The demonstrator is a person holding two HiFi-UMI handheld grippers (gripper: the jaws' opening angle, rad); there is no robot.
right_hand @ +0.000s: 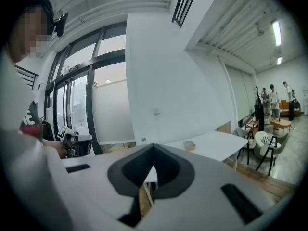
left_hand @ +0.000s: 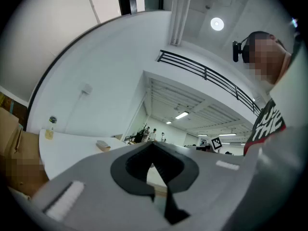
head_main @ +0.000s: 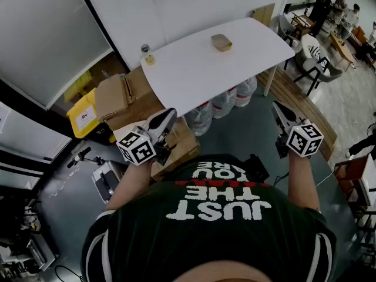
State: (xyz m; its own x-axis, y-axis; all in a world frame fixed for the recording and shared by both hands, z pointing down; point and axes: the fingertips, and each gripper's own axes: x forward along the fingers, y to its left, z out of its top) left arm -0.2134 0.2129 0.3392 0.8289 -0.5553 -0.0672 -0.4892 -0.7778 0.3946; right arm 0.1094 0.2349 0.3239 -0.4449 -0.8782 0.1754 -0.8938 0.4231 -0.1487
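Observation:
I hold both grippers in the air at chest height, short of a white table (head_main: 194, 69). My left gripper (head_main: 170, 112) has its jaws together with nothing between them; in the left gripper view its tips (left_hand: 153, 145) meet in a point. My right gripper (head_main: 275, 105) is also shut and empty, its tips (right_hand: 154, 147) touching. A small tan box (head_main: 221, 42) lies on the far part of the table, also seen as the tan box (left_hand: 103, 145) and the tan box (right_hand: 189, 145). A small jar (head_main: 147, 54) stands at the table's left corner. Neither gripper touches anything.
Cardboard boxes (head_main: 120, 96) are stacked left of and below the table, beside a yellow bin (head_main: 82, 117). Large water bottles (head_main: 229, 101) stand under the table. Chairs (head_main: 317, 60) and people sit far right. A white wall runs behind the table.

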